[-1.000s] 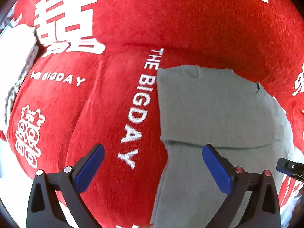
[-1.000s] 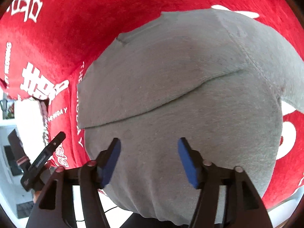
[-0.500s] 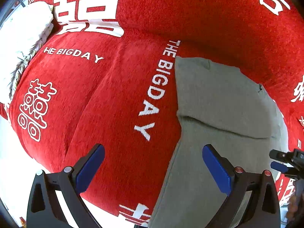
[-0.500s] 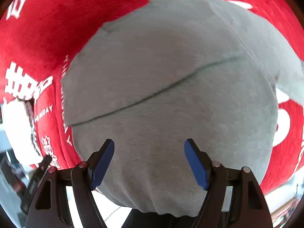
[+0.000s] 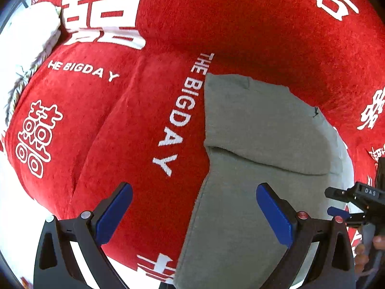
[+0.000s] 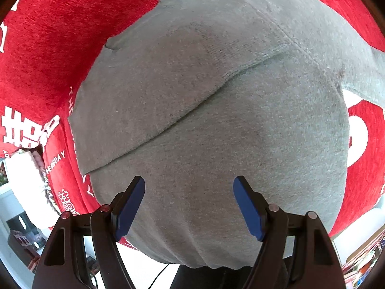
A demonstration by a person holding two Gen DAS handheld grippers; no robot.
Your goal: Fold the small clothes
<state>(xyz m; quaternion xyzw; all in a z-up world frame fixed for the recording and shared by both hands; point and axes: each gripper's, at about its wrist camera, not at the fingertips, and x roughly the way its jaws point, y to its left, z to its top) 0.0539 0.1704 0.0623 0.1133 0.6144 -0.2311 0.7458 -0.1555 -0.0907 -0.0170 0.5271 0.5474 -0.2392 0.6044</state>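
A small grey garment (image 6: 216,120) lies on a red plush cover, with its far part folded over the near part along a diagonal crease. In the left wrist view the garment (image 5: 259,144) fills the right half. My left gripper (image 5: 192,192) is open and empty, above the garment's left edge. My right gripper (image 6: 189,187) is open and empty, over the garment's near part. The right gripper also shows at the right edge of the left wrist view (image 5: 353,207).
The red cover (image 5: 120,120) with white lettering spans a sofa seat and backrest. A white cushion (image 5: 26,31) sits at the far left. The garment's near edge hangs over the seat front (image 6: 192,257). Floor and shelf clutter (image 6: 21,236) lie below.
My left gripper has shifted a little, so the garment sits more to the right than a second ago. My right gripper has moved nearer the garment. Both jaws stay open.
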